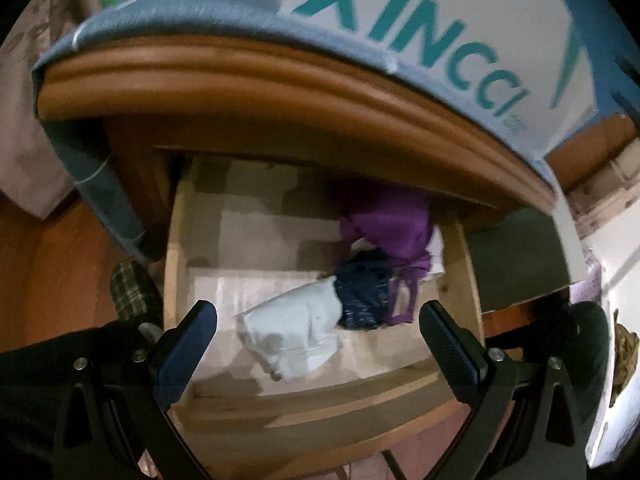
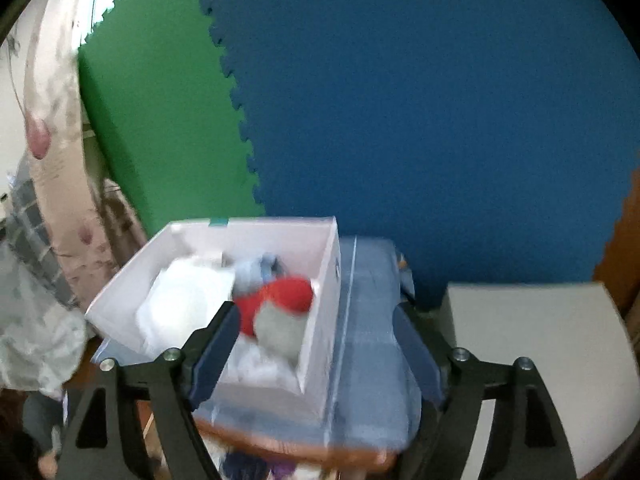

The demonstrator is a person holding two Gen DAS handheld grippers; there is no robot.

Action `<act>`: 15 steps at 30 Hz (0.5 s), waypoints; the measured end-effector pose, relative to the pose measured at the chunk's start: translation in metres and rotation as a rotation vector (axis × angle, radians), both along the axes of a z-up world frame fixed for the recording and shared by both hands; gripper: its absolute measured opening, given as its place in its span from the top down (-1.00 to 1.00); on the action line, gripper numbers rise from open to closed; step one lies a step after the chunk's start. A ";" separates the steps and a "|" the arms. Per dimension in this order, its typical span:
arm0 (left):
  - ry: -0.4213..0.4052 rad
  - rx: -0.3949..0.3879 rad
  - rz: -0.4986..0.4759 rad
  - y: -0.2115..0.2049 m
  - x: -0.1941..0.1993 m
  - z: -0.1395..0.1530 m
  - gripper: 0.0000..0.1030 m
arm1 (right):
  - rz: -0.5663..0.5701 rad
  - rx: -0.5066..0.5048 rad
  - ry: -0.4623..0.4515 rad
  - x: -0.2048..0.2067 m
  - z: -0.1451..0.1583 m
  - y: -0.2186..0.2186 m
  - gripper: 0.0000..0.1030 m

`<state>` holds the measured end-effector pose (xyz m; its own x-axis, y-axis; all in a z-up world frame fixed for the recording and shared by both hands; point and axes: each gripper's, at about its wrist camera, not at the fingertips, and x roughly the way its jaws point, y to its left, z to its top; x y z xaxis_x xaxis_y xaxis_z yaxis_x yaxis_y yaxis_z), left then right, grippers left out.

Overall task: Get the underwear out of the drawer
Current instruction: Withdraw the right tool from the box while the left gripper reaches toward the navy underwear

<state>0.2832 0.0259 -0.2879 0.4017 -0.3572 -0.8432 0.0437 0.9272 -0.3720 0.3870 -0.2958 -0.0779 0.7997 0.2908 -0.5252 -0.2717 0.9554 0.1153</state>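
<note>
Soft underwear lay loose in the open drawer (image 1: 460,264), under a box (image 1: 440,40) lettered "XINCCI", the rest cut off.

The pale piece (image 1: 292,332), a dark one (image 1: 360,296) and a purple one (image 1: 392,224) looked light and limp; pinching a bunched fold seemed best. Left gripper (image 1: 316,336) stood apart above them; right gripper (image 2: 316,340) stood apart, empty.

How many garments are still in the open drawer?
3 visible: a white piece nearest the front, a dark navy one right behind it, and a purple one at the back right. More may lie under the cabinet top.
</note>
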 end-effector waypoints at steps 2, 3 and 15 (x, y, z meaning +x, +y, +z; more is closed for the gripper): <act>0.024 0.029 0.004 -0.002 0.003 -0.006 -0.94 | -0.011 -0.022 0.023 -0.027 -0.032 -0.019 -0.56; 0.030 0.047 0.003 -0.004 0.004 -0.008 -0.94 | -0.020 -0.028 0.034 -0.038 -0.048 -0.025 -0.56; 0.264 0.344 -0.213 -0.067 0.039 -0.066 -0.85 | 0.140 0.029 0.132 -0.089 -0.137 -0.024 -0.56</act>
